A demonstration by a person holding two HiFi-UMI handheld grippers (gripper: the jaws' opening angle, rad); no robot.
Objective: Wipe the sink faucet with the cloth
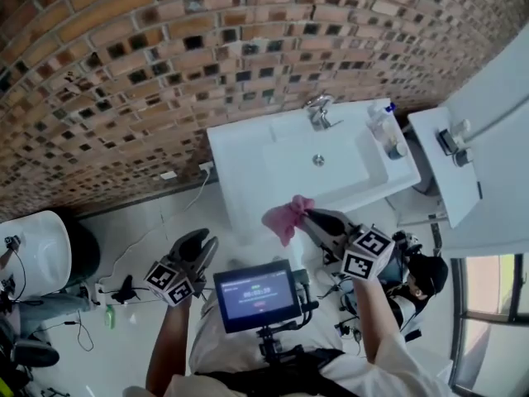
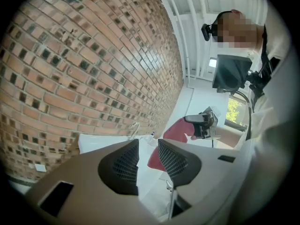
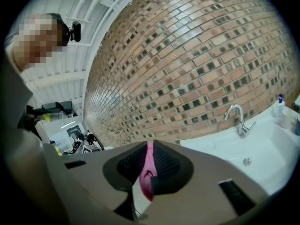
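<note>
Just below the front edge of the white sink (image 1: 248, 151), at the middle of the head view, the right hand-held gripper (image 1: 306, 216) has its jaws clamped on a pink cloth (image 1: 285, 219). A bunched fold of the cloth sticks out past the jaw tips toward the basin. In the right gripper view a thin strip of the same cloth is pinched between the two dark mesh pads and hangs down from them.

The sink faucet (image 1: 320, 112), a curved chrome spout, stands at the back of the basin against the brick wall (image 1: 124, 81). It is well apart from the cloth, with the drain (image 1: 318, 160) lying between them. Two small bottles (image 1: 386, 127) stand on the sink's right-hand corner.

The left hand-held gripper (image 1: 201, 240) is at lower left of the head view, over the pale floor and away from the sink. Its jaws stand apart with nothing between them; in the left gripper view the cloth and the other gripper show beyond the gap.

A small lit screen (image 1: 257, 294) sits at bottom centre, between the person's two arms.
</note>
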